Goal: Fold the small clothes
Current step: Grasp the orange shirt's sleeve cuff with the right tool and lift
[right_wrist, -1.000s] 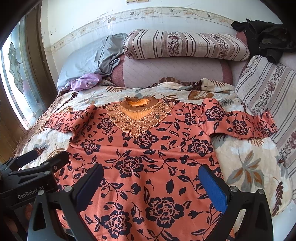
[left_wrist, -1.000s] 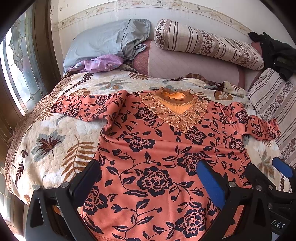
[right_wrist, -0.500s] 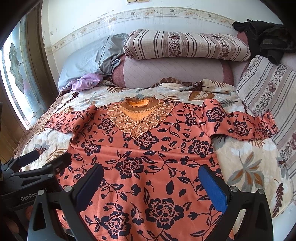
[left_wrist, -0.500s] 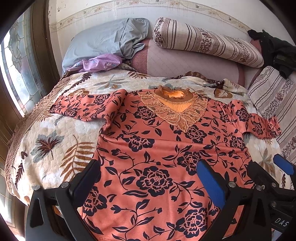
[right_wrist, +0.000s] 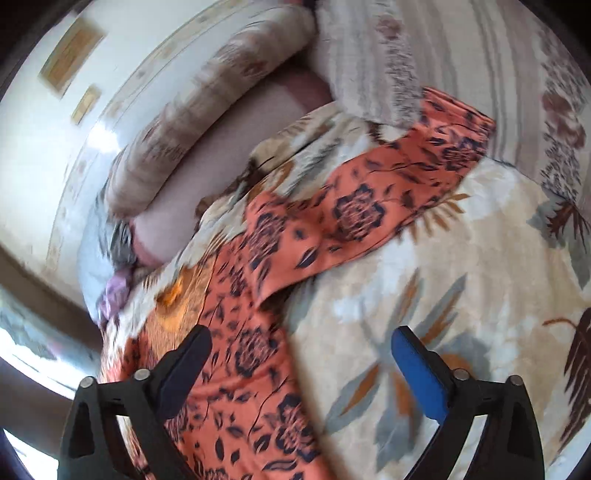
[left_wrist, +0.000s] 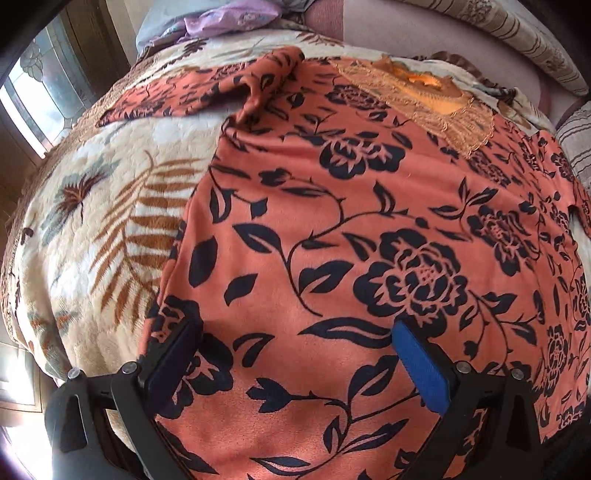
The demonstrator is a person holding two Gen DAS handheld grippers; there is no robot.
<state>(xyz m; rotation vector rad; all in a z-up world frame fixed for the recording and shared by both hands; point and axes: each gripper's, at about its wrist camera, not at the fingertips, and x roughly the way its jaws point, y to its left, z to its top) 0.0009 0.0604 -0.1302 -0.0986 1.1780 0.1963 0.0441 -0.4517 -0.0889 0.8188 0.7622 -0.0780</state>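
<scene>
An orange top with dark floral print (left_wrist: 351,240) lies spread flat on the bed, its lace neckline (left_wrist: 436,99) at the far end. My left gripper (left_wrist: 295,354) is open, low over the top's lower left part near its left side edge. My right gripper (right_wrist: 301,358) is open, over the top's right side edge (right_wrist: 258,369), with the right sleeve (right_wrist: 369,206) stretched out ahead. The right wrist view is blurred by motion.
The bed has a cream leaf-print blanket (left_wrist: 110,206), also in the right wrist view (right_wrist: 461,295). Striped pillows (right_wrist: 207,122) and a purple cloth (left_wrist: 229,18) lie at the headboard. A window (left_wrist: 33,96) is at the left.
Both grippers have dropped closer to the top. The left has moved toward the lower left side; the right has swung quickly to the right side edge and tilted.
</scene>
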